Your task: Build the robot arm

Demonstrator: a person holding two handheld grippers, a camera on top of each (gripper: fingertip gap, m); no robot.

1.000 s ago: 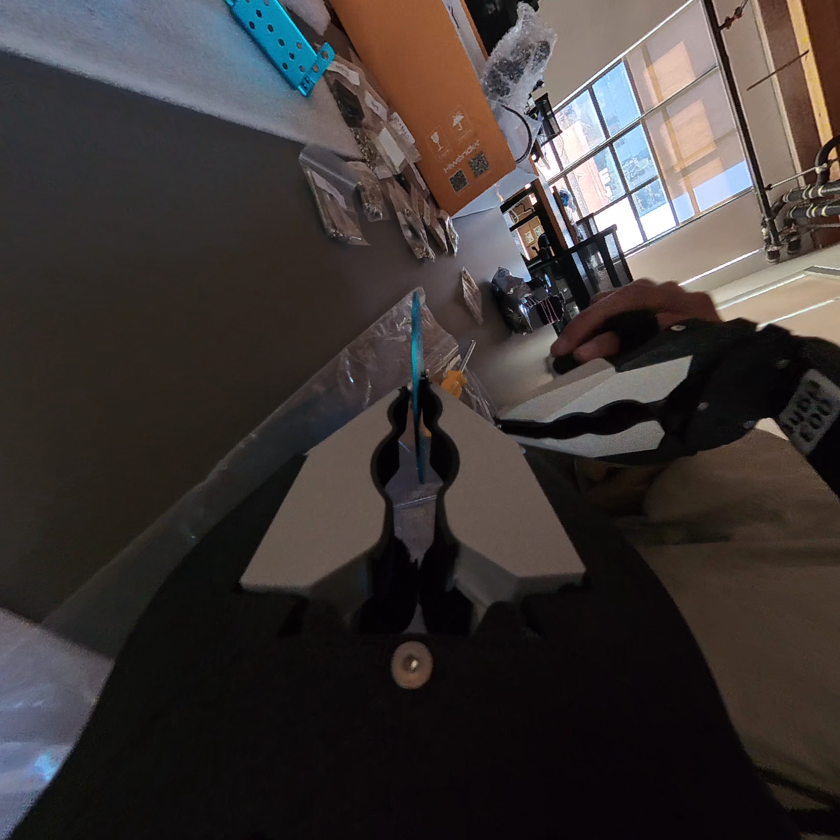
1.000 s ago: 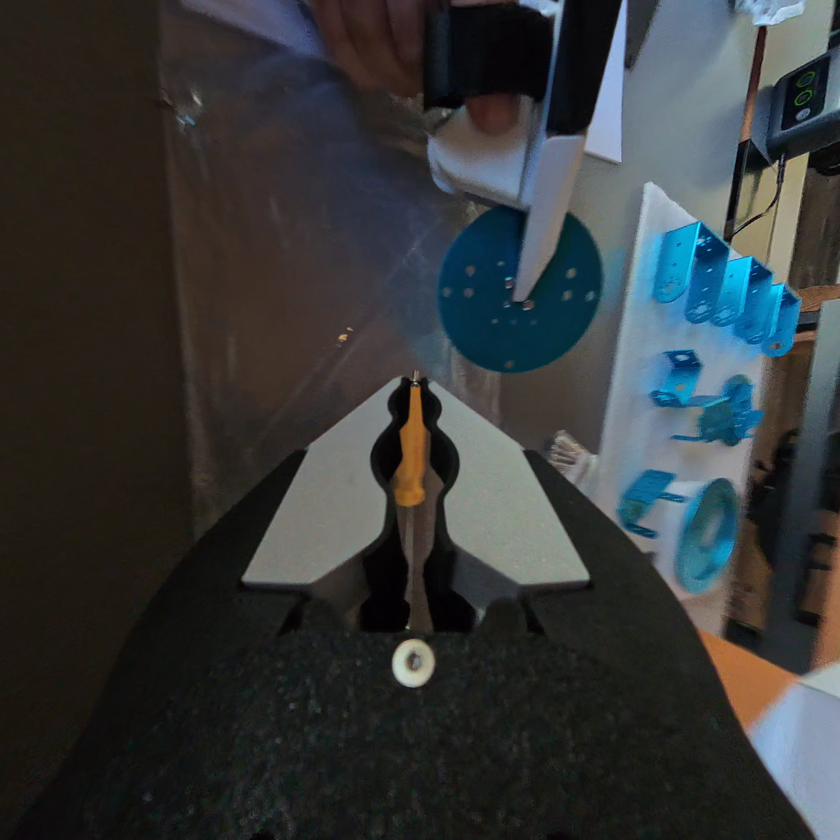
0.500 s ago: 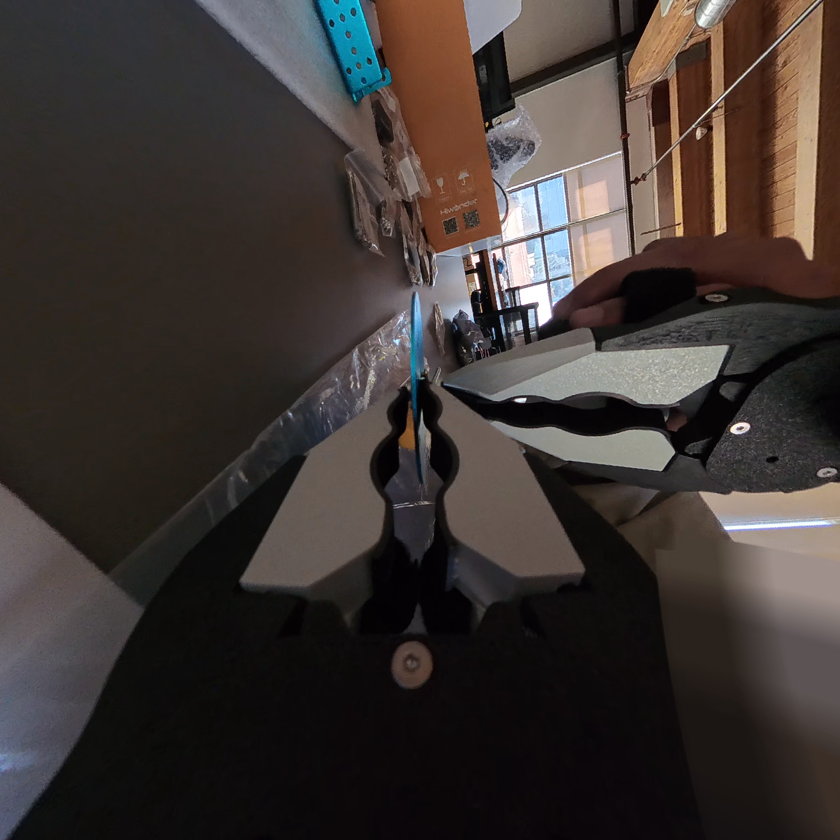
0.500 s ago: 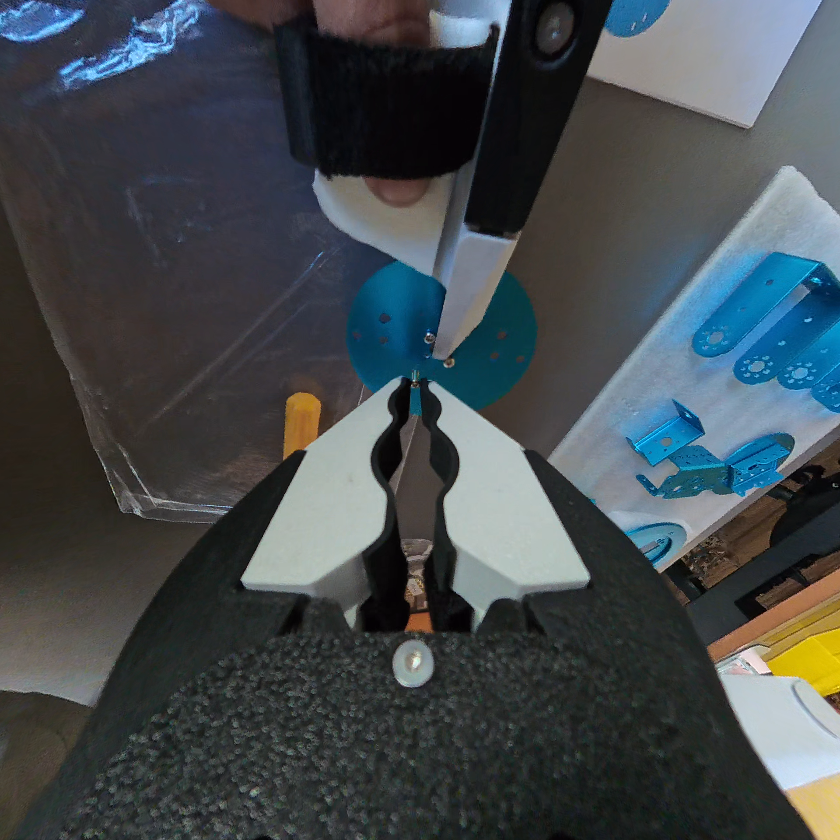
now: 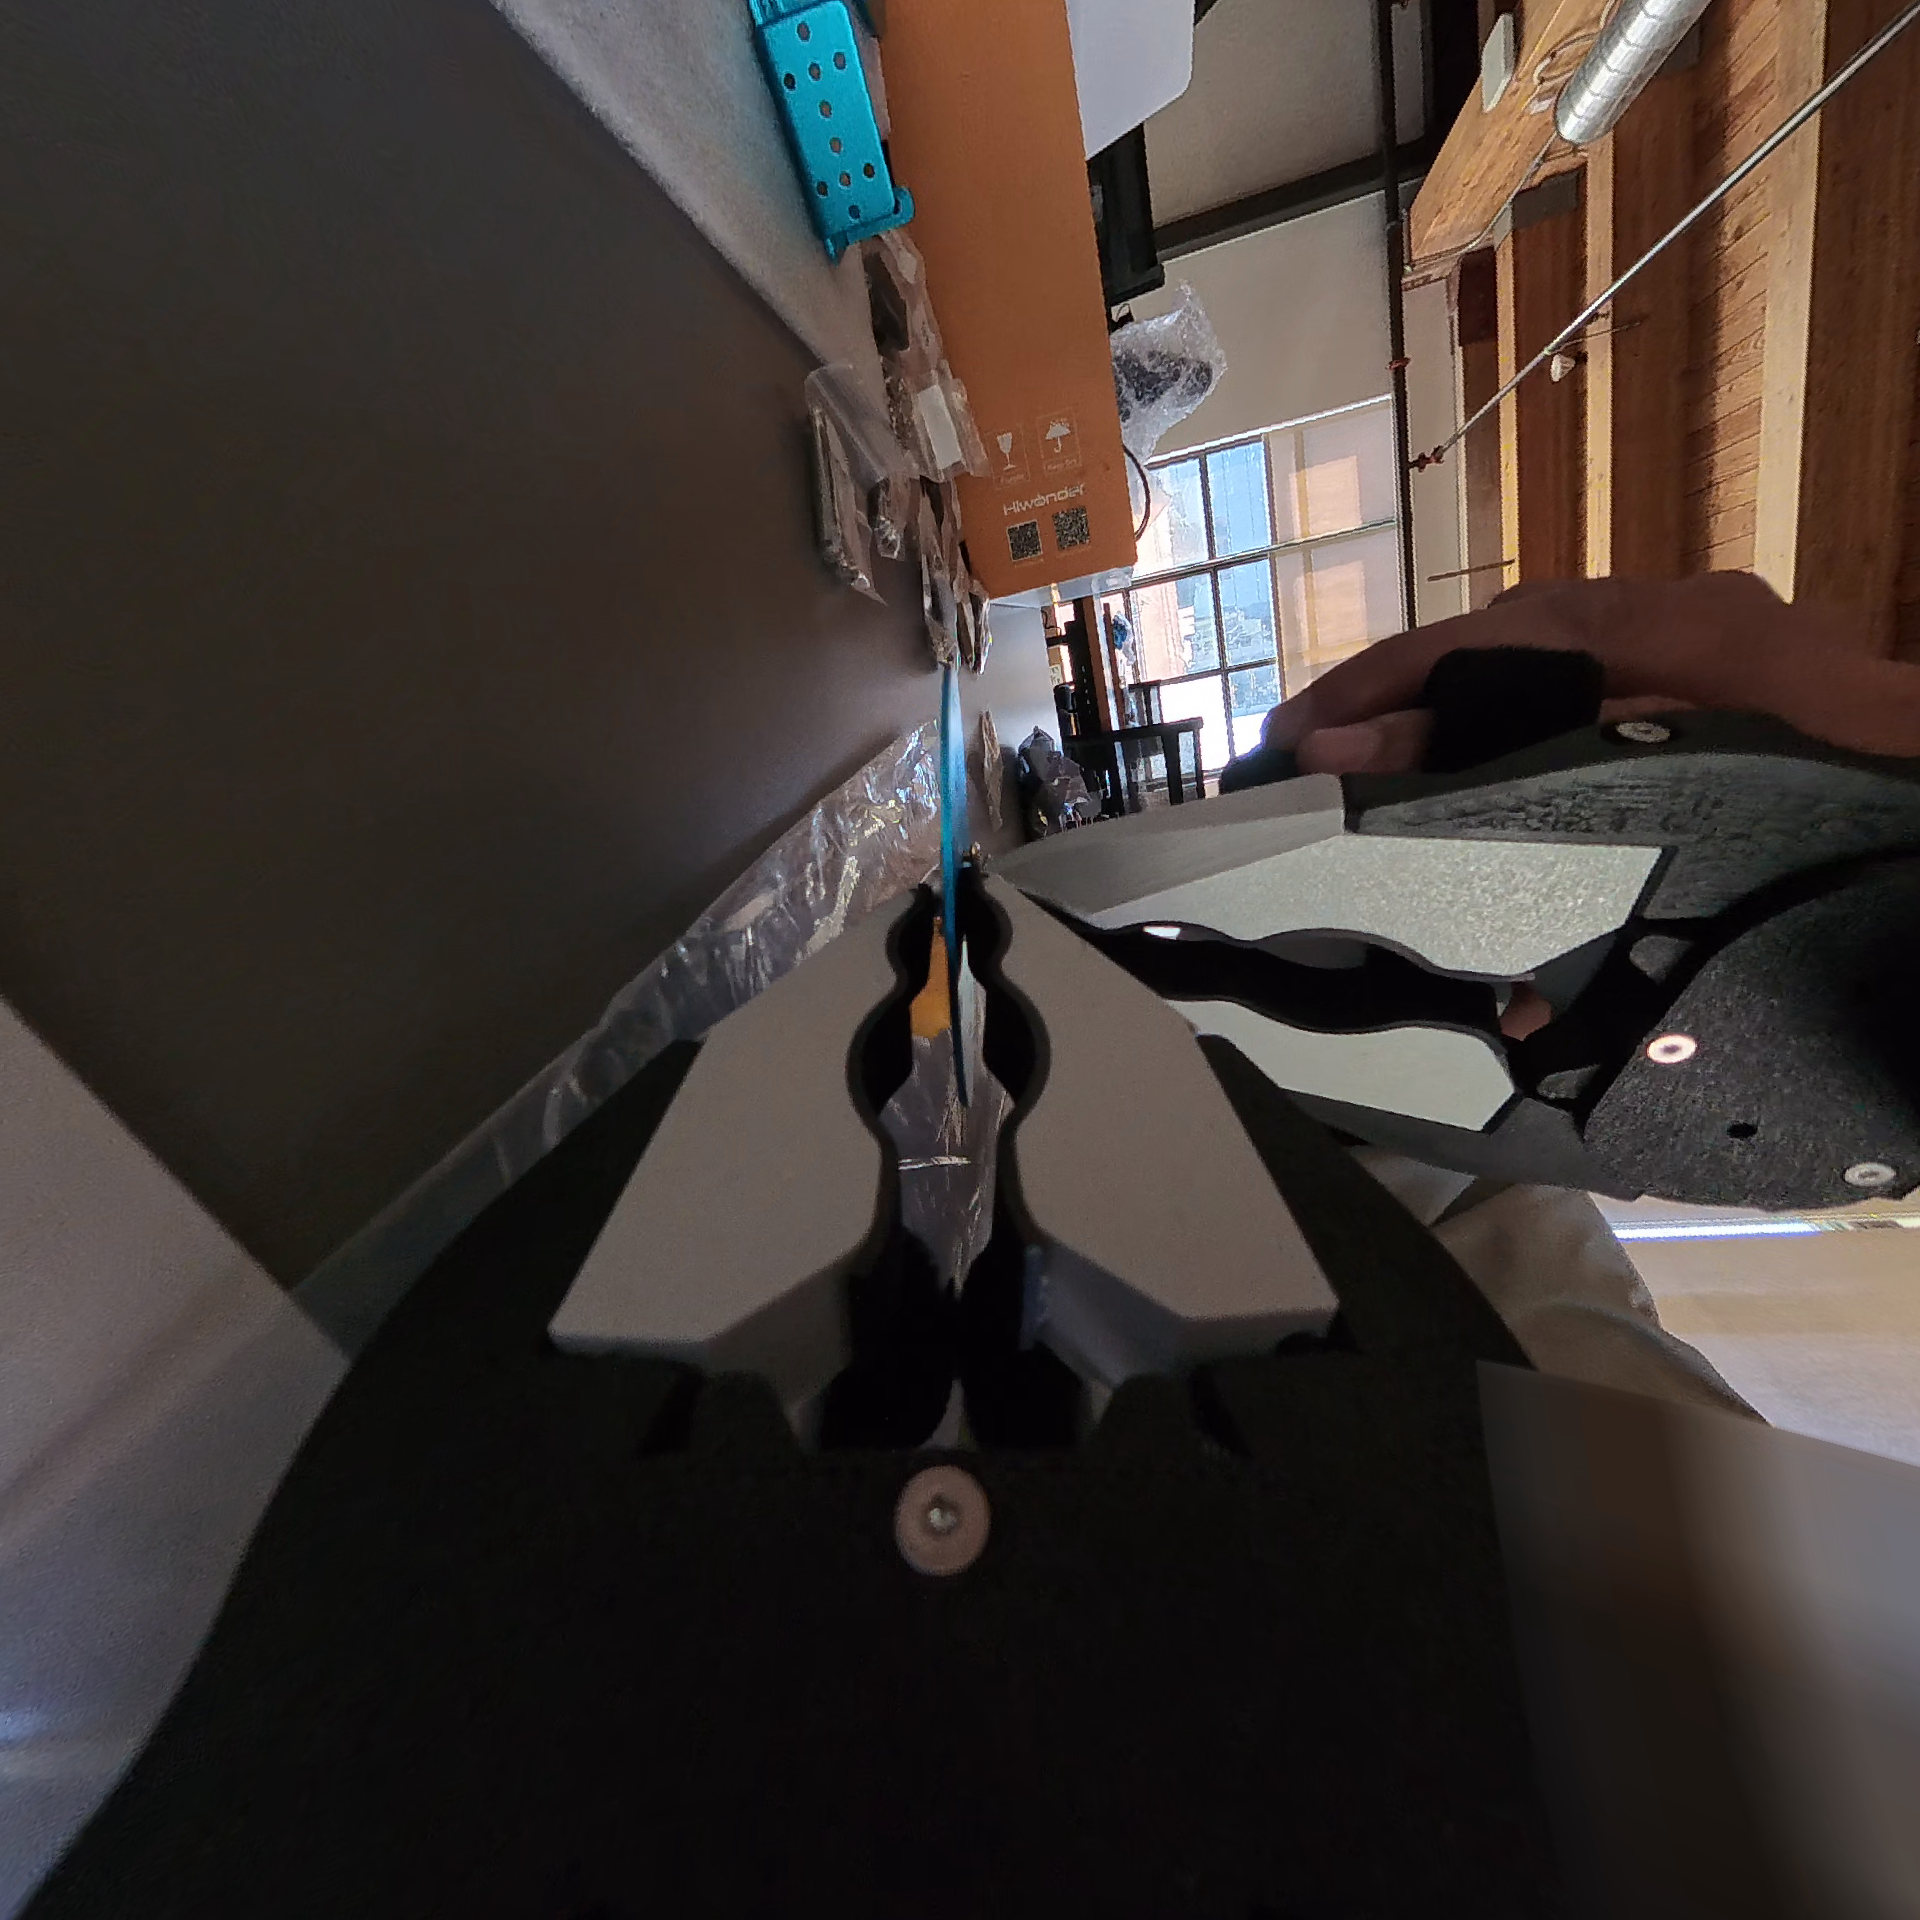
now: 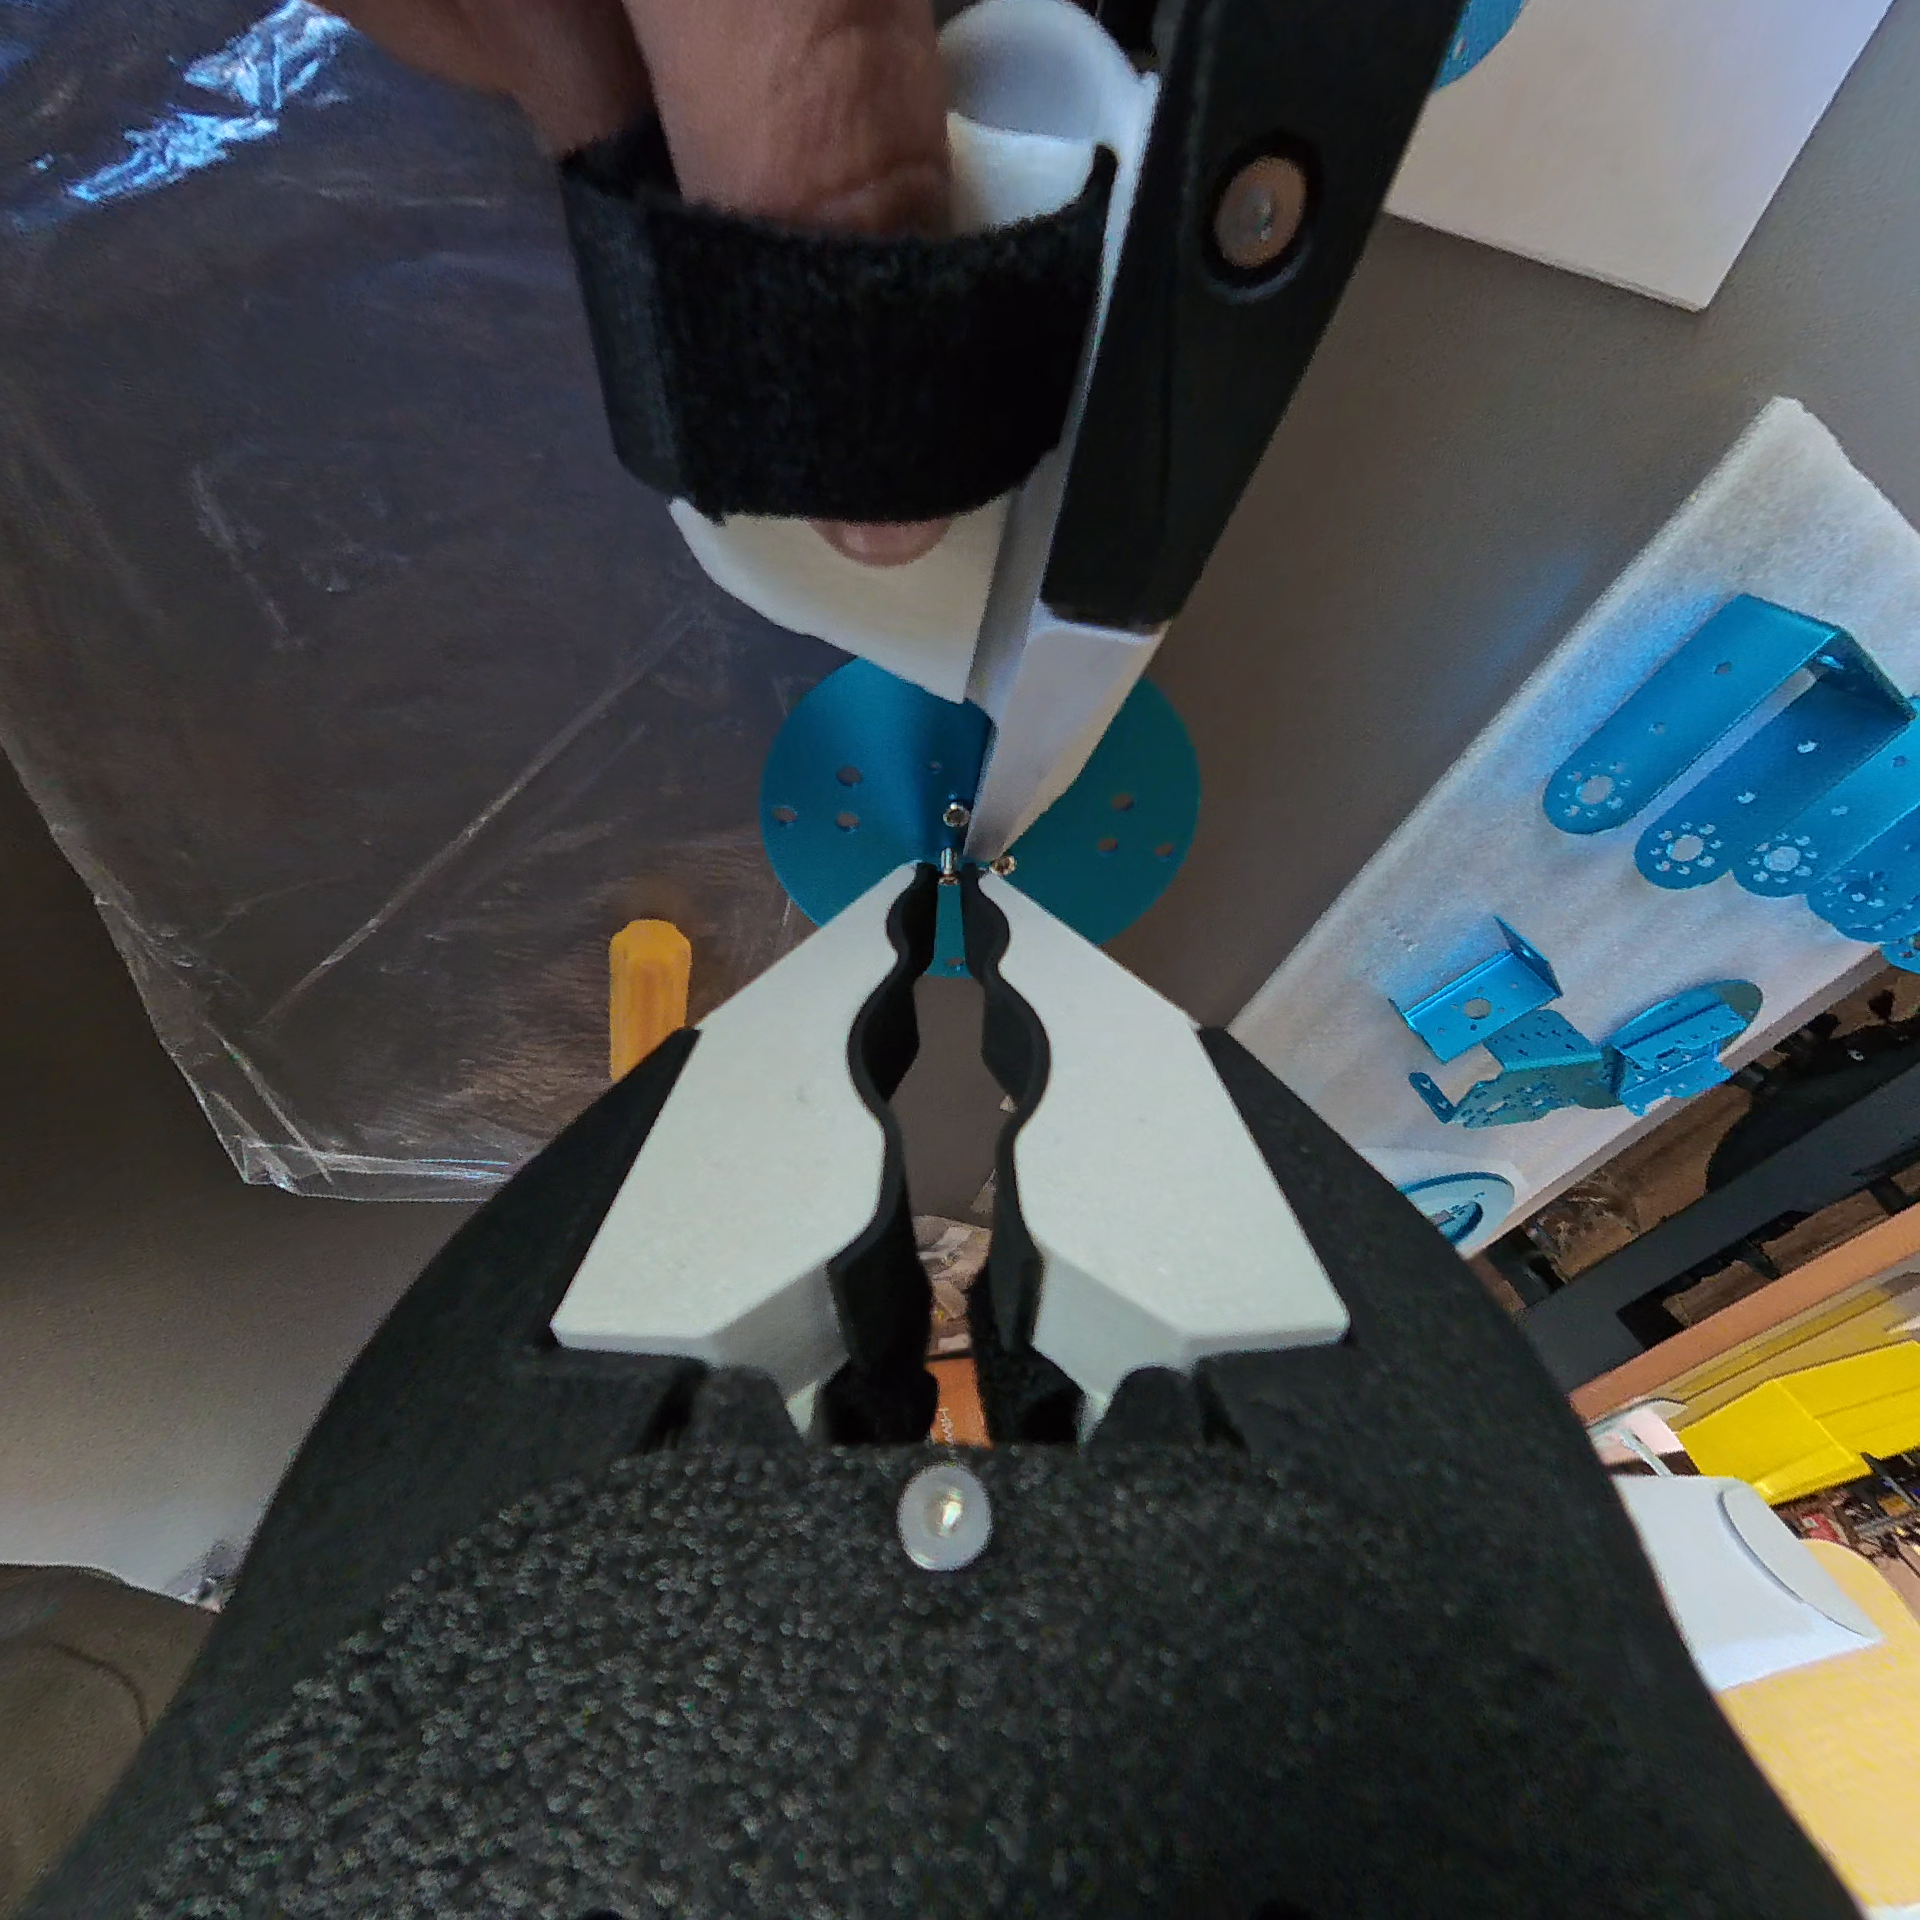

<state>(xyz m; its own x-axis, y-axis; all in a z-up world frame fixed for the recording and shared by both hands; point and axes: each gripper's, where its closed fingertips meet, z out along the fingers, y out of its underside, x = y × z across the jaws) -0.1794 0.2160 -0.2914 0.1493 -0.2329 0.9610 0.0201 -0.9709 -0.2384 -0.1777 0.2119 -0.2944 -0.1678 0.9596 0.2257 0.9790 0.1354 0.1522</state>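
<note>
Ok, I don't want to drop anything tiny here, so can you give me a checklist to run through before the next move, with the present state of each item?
1. Left tool clamped on the blue disc: ok, the disc sits edge-on between its fingers.
2. Right tool tips at the disc's middle: ok, they flank a small screw.
3. Right tool gripping that screw: cannot tell, the tips are nearly closed but contact is too small to see.
4. Two other screws present on the disc: ok.
5. Orange-handled screwdriver not held by either tool: ok, it lies on the clear plastic bag.
</note>
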